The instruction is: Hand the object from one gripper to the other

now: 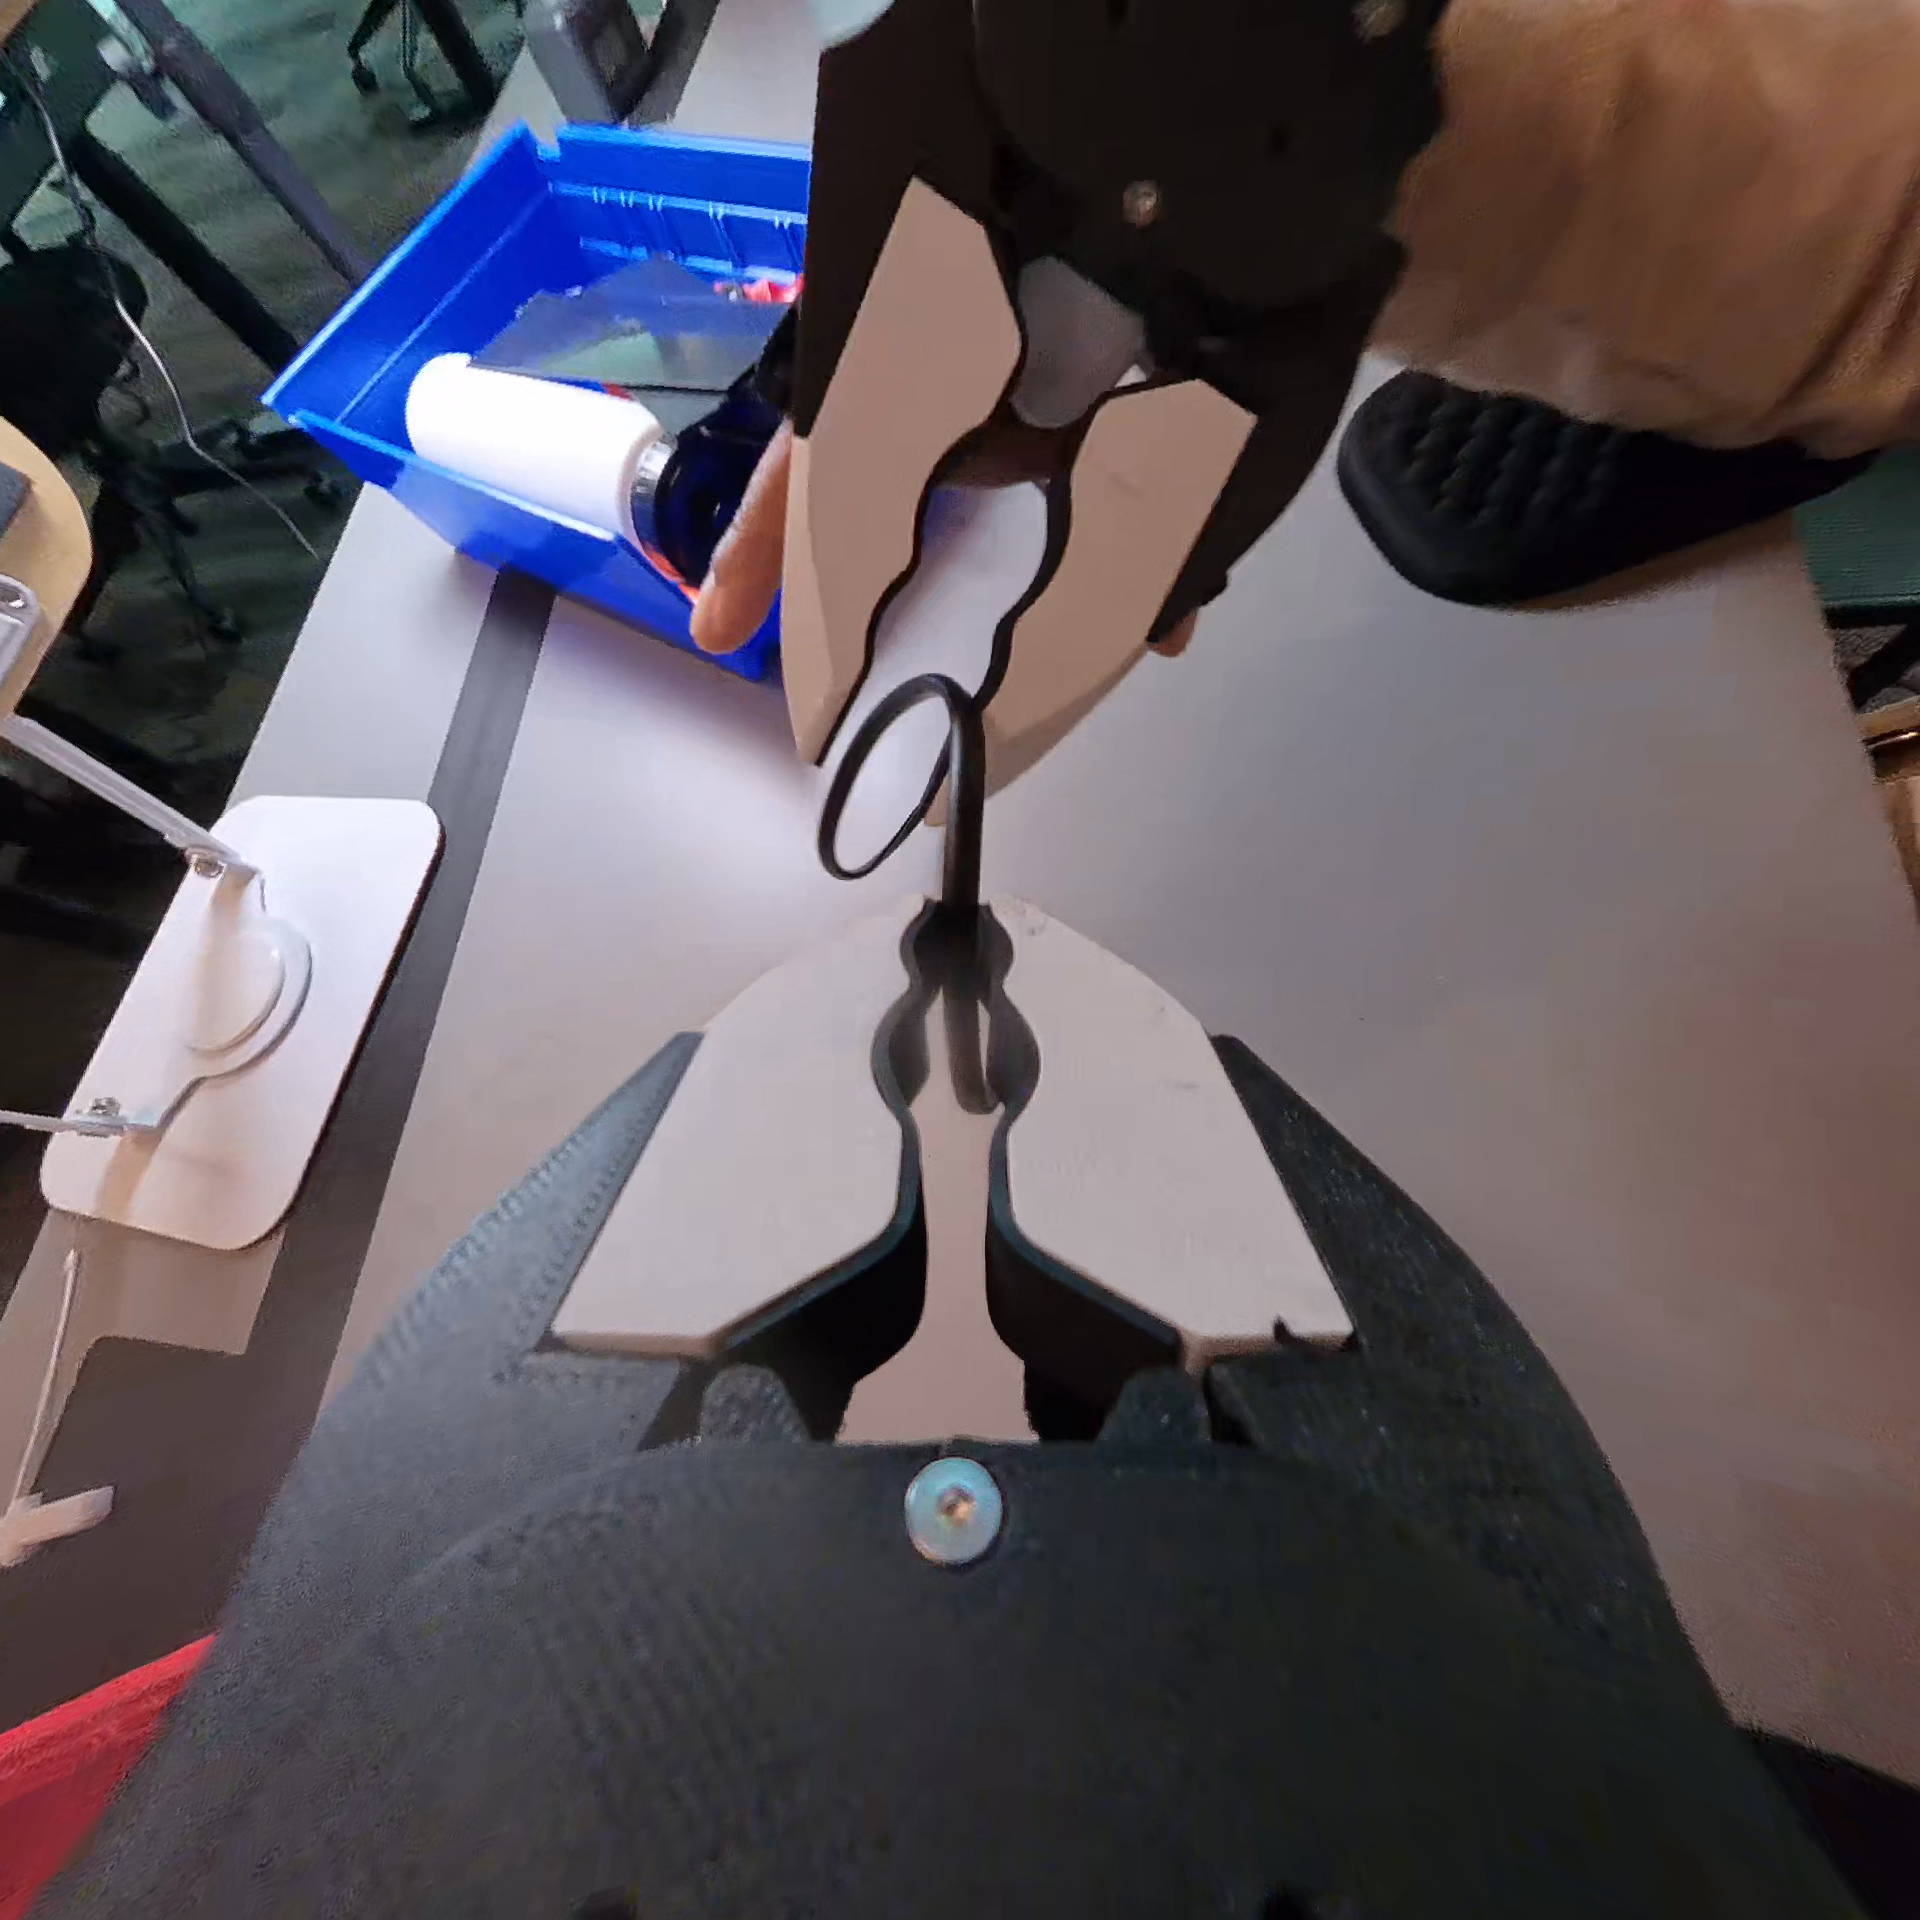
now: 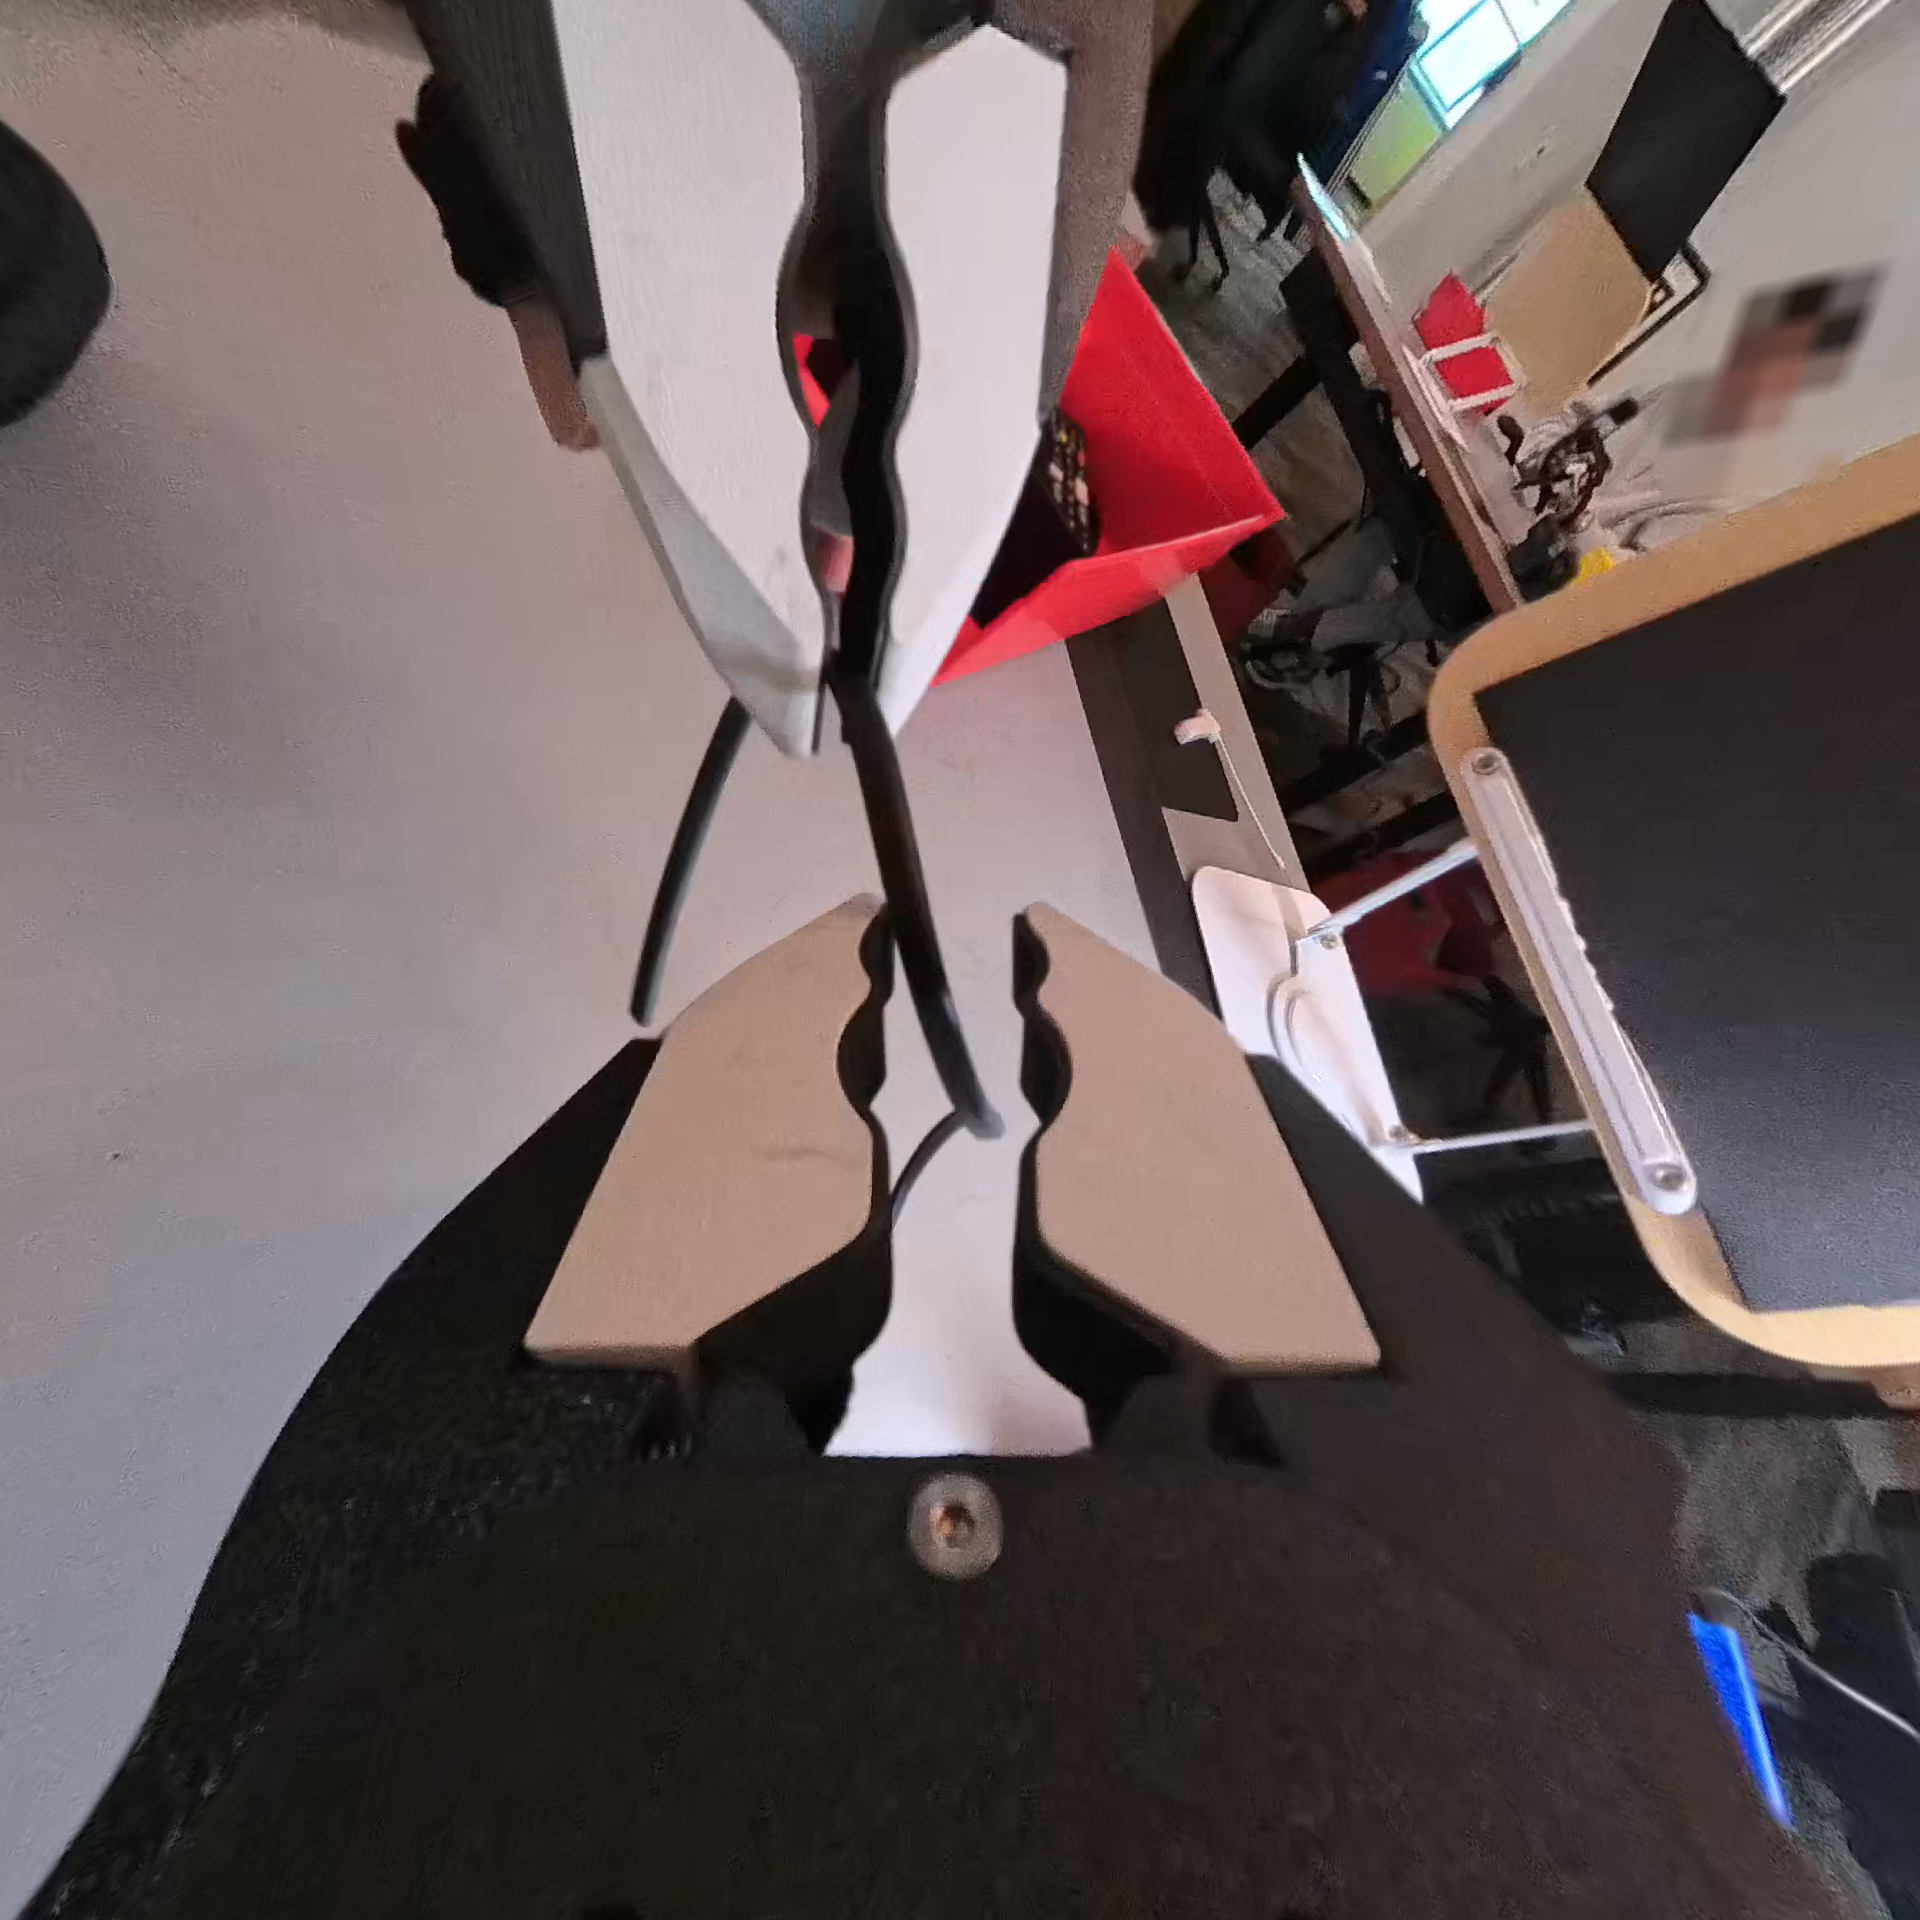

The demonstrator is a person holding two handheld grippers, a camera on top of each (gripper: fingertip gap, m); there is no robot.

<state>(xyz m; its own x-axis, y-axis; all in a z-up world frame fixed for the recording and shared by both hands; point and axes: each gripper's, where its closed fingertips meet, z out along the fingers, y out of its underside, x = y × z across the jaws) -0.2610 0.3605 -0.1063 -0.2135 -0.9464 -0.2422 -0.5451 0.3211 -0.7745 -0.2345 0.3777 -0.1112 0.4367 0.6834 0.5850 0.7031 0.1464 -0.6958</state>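
The object is a thin black rubber loop (image 1: 883, 779). My left gripper (image 1: 961, 914) is shut on one end of it, and the rest of the loop sticks out forward above the grey table (image 1: 1455, 935). My right gripper (image 1: 904, 769) comes in from the far side, open, with its fingertips on either side of the loop's free end. In the right wrist view, my right gripper (image 2: 951, 925) is open and a strand of the loop (image 2: 914, 935) runs between its fingers without being pinched. The left gripper (image 2: 842, 717) faces it, shut on the loop.
A blue bin (image 1: 416, 343) holding a white roll (image 1: 530, 436) stands at the far left of the table. A black padded rest (image 1: 1558, 499) lies at the far right. A white stand base (image 1: 239, 1018) sits at the left edge. A red bin (image 2: 1143, 468) is behind the left gripper. My left and right fingertips are right by each other.
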